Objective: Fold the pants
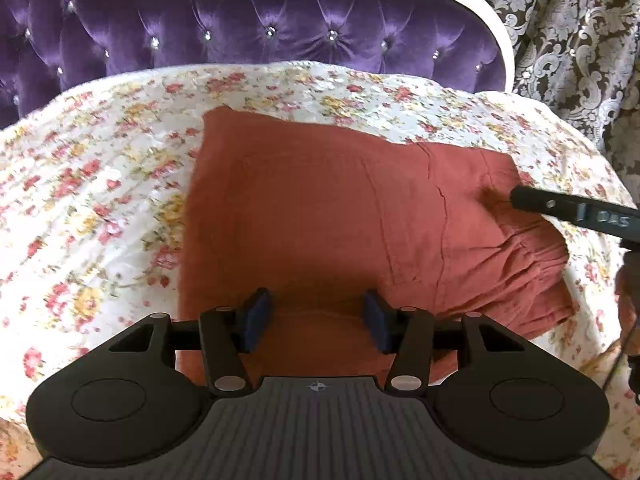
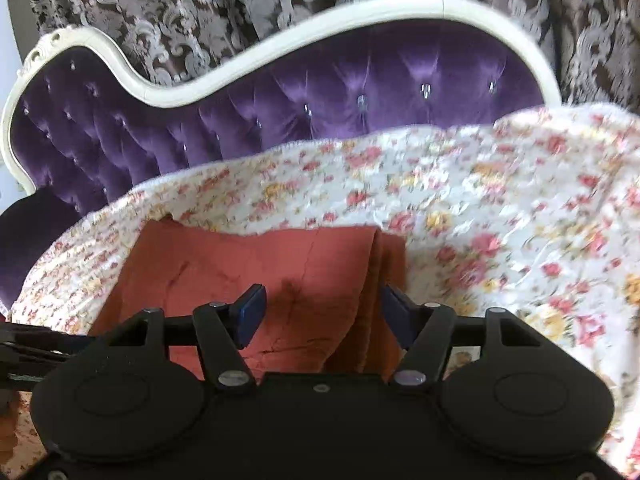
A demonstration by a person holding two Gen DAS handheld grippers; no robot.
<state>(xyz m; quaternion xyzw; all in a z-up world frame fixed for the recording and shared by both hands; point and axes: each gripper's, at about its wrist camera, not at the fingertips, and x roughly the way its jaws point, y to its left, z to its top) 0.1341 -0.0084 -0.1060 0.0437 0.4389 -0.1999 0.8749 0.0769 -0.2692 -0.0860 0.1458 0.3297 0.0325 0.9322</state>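
The rust-red pants [image 1: 320,208] lie folded into a thick pad on the floral quilt [image 1: 100,184]. The gathered waistband sits at the pad's right end. My left gripper [image 1: 316,316] is low over the pad's near edge, open, its blue pads apart and only cloth below them. In the right wrist view the pants [image 2: 224,272] show stacked folded layers at their right edge. My right gripper [image 2: 323,312] stands open over that edge, with nothing pinched. One black finger of it [image 1: 560,210] reaches in from the right in the left wrist view, with its tip on the pants.
A purple tufted headboard [image 1: 240,28] with a cream frame [image 2: 360,20] rises behind the quilt. Patterned brown and silver curtains [image 1: 572,32] hang behind and to the right. The quilt spreads wide to the left of the pants.
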